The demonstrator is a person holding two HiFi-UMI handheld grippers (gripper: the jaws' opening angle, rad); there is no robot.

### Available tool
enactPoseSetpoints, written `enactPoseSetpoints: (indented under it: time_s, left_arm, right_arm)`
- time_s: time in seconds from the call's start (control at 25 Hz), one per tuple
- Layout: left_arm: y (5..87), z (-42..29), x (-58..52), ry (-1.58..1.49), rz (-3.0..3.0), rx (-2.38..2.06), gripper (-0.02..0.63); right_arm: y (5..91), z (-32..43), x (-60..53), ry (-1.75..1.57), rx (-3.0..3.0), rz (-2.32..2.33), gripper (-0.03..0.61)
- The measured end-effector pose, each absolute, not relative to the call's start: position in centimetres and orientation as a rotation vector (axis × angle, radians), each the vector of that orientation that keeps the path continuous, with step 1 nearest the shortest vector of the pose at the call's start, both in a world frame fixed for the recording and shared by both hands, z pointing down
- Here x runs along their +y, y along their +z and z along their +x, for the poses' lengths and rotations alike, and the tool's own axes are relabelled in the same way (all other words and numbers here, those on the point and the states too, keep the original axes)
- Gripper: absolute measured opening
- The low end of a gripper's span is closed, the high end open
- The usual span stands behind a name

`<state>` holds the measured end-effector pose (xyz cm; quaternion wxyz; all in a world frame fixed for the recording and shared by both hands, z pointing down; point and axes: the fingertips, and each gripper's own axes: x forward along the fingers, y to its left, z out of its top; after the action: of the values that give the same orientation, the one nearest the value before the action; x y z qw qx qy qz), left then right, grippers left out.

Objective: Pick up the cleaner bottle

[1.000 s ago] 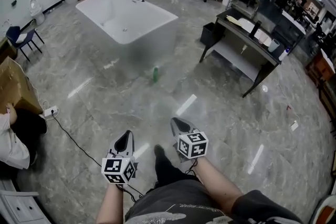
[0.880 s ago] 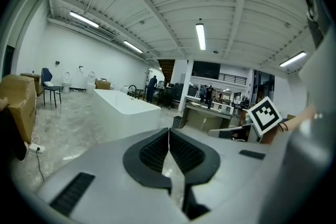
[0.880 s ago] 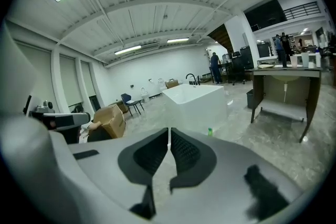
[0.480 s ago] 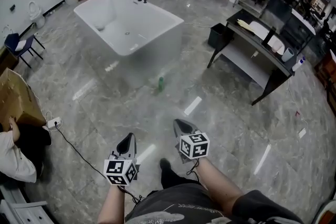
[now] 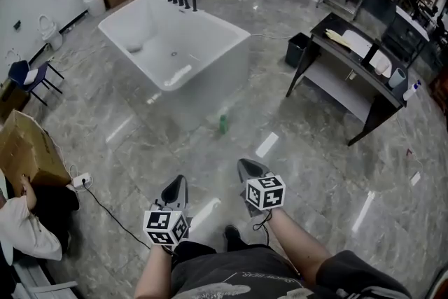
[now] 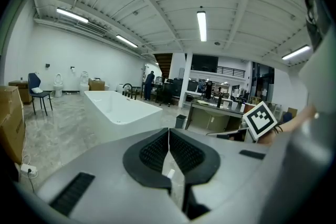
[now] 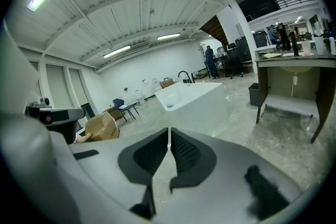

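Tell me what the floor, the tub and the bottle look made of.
Floor: grey veined stone or stone-look tile, polished, since bright streaks reflect off it.
Tub: glossy white with smooth moulded walls, likely acrylic or ceramic.
Bottle: green, probably plastic, but too small to be sure.

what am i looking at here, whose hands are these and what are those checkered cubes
A person holds a two-jaw tool in each hand: the left gripper and the right gripper. The marker cubes are part of them. The wide picture comes from a camera on the person's head, looking down; the other two from cameras riding on each gripper. Both sets of jaws are shut on nothing. The green cleaner bottle stands on the floor ahead, by the white bathtub.
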<state>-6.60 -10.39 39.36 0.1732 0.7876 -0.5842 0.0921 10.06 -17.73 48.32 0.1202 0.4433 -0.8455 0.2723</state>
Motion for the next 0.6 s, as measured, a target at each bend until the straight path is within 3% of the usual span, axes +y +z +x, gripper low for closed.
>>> enactPoseSetpoints:
  time_s: [0.6]
  left_arm:
    - [41.8,-13.4,-23.7,0.288,2.415,-1.344,0.015]
  right_arm:
    - [49.7,6.1,-25.5,0.854,-2.256,1.661,0.031]
